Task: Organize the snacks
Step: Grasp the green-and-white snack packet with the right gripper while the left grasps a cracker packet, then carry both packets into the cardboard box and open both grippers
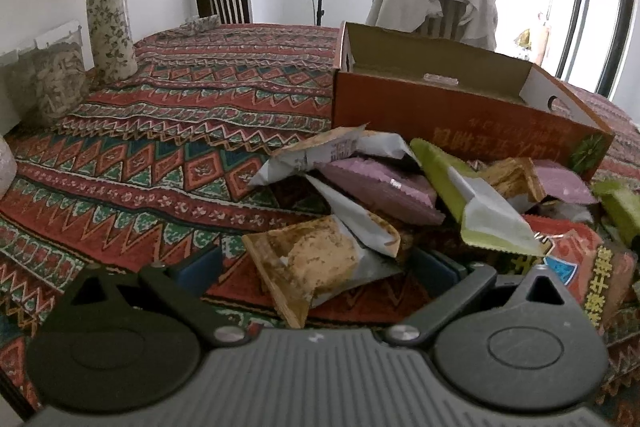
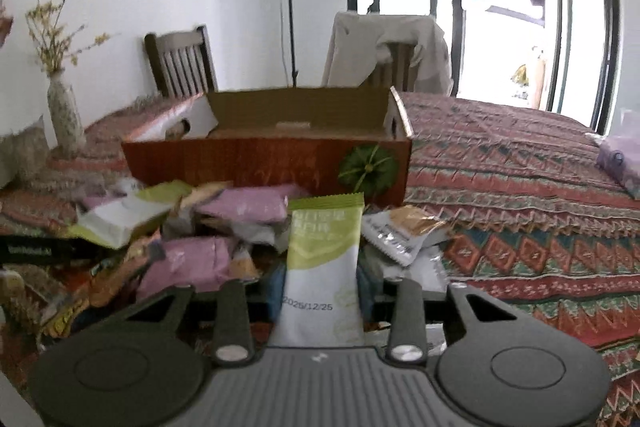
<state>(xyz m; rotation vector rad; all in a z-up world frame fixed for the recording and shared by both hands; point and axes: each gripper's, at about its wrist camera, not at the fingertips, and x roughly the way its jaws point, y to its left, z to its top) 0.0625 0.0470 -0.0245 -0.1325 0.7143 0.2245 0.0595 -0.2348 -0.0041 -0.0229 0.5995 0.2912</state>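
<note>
Snacks lay heaped before the box (image 2: 264, 163); my right gripper (image 2: 320, 291) pinched a green packet (image 2: 324, 259), left gripper (image 1: 316, 267) gaped empty. Thin grip, it might slip.

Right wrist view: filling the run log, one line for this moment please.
right gripper: shut on green-and-white packet | left gripper: open | orange box: open

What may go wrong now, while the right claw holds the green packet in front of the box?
1. The right claw pinches only the lower part of the green packet; it may slip out or swing on the way.
2. The box has a tall near wall; a low carry may hit it.
3. The pile lies loose, so a low pass may scatter packets.
</note>
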